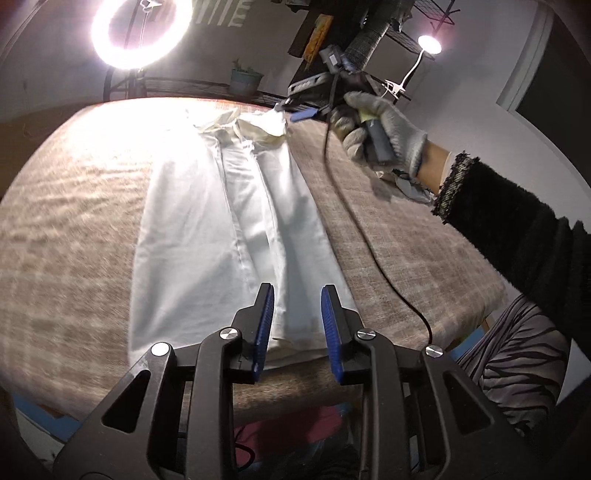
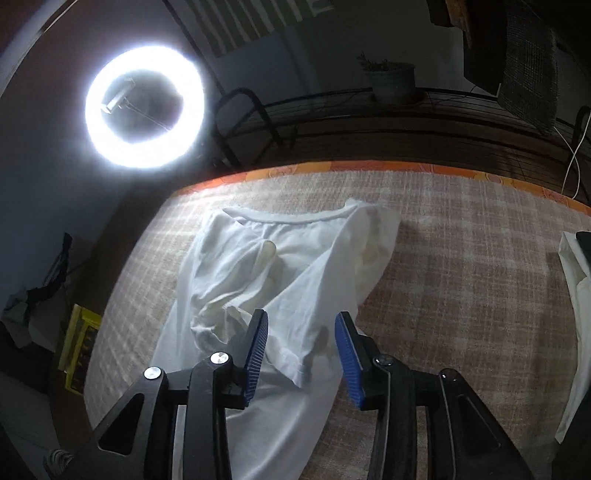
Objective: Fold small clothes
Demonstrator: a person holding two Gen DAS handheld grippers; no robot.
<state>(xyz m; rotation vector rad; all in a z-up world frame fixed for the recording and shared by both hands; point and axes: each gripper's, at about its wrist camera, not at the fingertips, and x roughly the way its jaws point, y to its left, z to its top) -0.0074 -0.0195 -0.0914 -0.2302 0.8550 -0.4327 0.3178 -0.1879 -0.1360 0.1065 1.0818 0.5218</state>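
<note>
Left wrist view: one white garment (image 1: 221,229) lies lengthwise down the middle of the frame on the checked cloth of the worktop (image 1: 74,229), its sides folded inward and its collar end bunched at top centre. The left hand-held gripper (image 1: 297,295) sits at bottom centre, blue pads parted, nothing pinched; the garment's near hem lies below the gap. At upper right, one gloved hand (image 1: 384,129) in a dark fuzzy sleeve (image 1: 517,229) carries the right hand-held gripper (image 1: 295,110) above the collar end, and a black cable (image 1: 369,240) trails from it across the cloth toward lower right. One ring light (image 1: 142,33) glares at upper left, one small lamp (image 1: 429,45) at upper right, one potted plant (image 1: 244,79) between them on a wire shelf. Right wrist view: the right hand-held gripper is released too, jaws apart over a folded sleeve edge, nothing gripped. A second pale fabric piece (image 2: 576,306) peeks in at the right edge, well apart. A yellow crate (image 2: 79,347) stands at lower left.
</note>
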